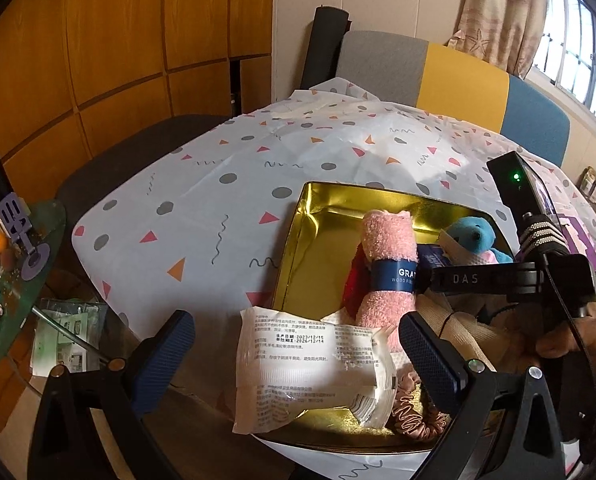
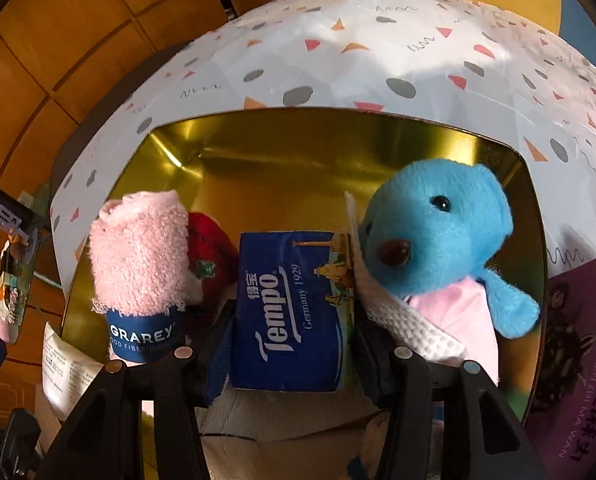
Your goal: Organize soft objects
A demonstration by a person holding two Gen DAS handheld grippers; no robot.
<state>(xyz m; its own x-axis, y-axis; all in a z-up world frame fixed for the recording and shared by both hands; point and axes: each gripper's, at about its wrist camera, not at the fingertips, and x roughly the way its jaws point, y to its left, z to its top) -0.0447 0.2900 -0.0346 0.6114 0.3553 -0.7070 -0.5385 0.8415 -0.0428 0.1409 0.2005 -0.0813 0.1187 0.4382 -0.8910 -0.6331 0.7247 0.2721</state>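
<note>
A gold tin box [image 1: 298, 240] [image 2: 257, 152] sits on the patterned tablecloth. In it are a rolled pink towel [image 1: 386, 264] [image 2: 137, 252] with a blue band, a red soft item [image 2: 211, 248], a blue plush bear [image 1: 474, 236] [image 2: 438, 236] and a pink scrunchie [image 1: 414, 412]. My right gripper [image 2: 293, 312] is shut on a blue Tempo tissue pack [image 2: 293, 308] between towel and bear, inside the box. My left gripper [image 1: 298, 356] is open around a white wrapped pack [image 1: 310, 368] lying on the box's near rim.
The tablecloth [image 1: 217, 184] covers the table behind the box. A chair with grey, yellow and blue back [image 1: 458, 80] stands at the far side. A glass side shelf with small items [image 1: 13, 264] is at left. A purple booklet [image 2: 582, 340] lies right of the box.
</note>
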